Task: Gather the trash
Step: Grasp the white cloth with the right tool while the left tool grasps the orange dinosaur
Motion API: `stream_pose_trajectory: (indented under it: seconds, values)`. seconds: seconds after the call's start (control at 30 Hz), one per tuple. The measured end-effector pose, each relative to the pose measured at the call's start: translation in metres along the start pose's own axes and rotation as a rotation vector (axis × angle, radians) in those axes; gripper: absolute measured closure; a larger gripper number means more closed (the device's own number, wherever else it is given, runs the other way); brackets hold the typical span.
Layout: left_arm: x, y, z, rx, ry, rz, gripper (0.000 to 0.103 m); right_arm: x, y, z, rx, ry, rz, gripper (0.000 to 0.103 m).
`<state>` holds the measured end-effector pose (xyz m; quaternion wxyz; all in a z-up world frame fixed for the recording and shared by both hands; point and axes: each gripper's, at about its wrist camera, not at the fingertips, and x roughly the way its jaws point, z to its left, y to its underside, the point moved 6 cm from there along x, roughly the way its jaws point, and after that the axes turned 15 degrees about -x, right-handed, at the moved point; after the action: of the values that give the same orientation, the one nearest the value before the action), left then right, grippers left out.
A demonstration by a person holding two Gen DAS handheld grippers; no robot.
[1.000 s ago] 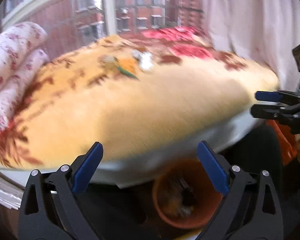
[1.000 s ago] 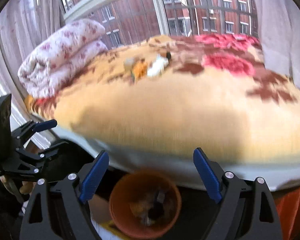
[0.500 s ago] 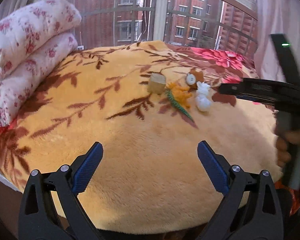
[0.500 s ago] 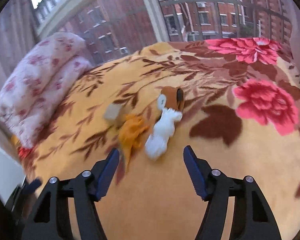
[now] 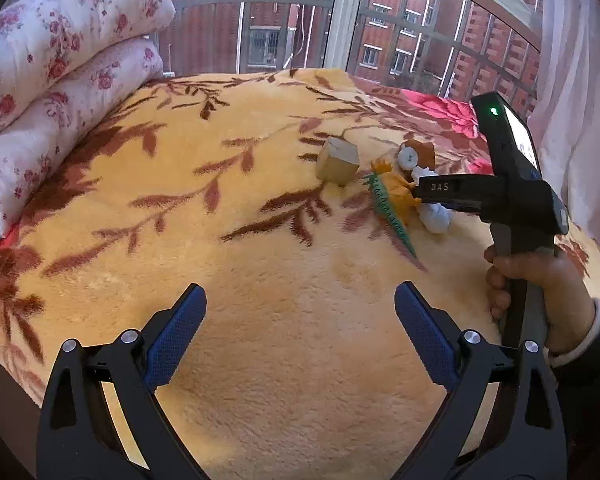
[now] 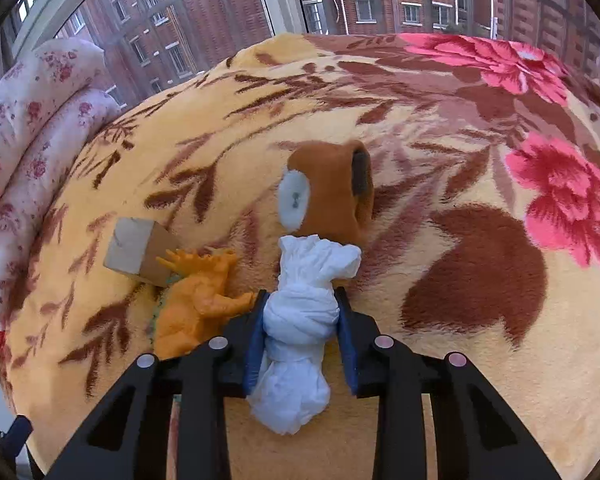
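Right gripper (image 6: 300, 332) pinching white tissue wad (image 6: 300, 320) on the bed (image 6: 460, 380).
We'd squeeze fully, lift straight up, clear of orange dinosaur toy (image 6: 196, 300) just beside and brown plush (image 6: 332, 192) touching its far end; left gripper (image 5: 300, 344) wide open, empty, hovering nearer the bed's edge.

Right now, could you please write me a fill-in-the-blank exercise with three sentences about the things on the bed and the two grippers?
1. The right gripper has its jaws closed around the crumpled ____ tissue wad.
2. The orange plastic dinosaur toy lies between the tissue wad and the small ____ box.
3. The left gripper hovers over the yellow floral blanket with its jaws ____.

Missing words: white; cardboard; open
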<state>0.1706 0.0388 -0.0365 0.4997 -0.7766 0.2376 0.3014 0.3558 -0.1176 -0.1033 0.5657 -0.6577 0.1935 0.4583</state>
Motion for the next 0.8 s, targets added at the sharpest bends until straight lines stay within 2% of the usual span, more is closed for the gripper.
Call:
stream_pose_trajectory:
  seconds: [0.17, 0.37, 0.5, 0.6, 0.7, 0.8]
  values:
    - [0.005, -0.001, -0.01, -0.001, -0.004, 0.008, 0.01, -0.005, 0.006, -0.007, 0.035, -0.038, -0.024, 0.072]
    - [0.015, -0.005, -0.034, 0.036, -0.01, 0.021, 0.01, -0.047, 0.018, -0.014, 0.01, -0.067, -0.107, 0.072]
    - [0.031, -0.014, -0.061, 0.049, 0.002, 0.037, 0.01, -0.086, 0.037, -0.03, -0.051, -0.008, -0.174, 0.072]
    - [0.053, -0.025, -0.087, 0.065, -0.008, 0.04, 0.01, -0.111, 0.055, -0.057, -0.08, 0.076, -0.215, 0.072]
    - [0.081, -0.034, -0.101, 0.043, -0.024, 0.08, 0.01, -0.121, 0.069, -0.083, -0.048, 0.107, -0.225, 0.072]
    - [0.112, -0.039, -0.104, -0.02, -0.036, 0.136, 0.01, -0.122, 0.083, -0.113, 0.023, 0.106, -0.226, 0.072]
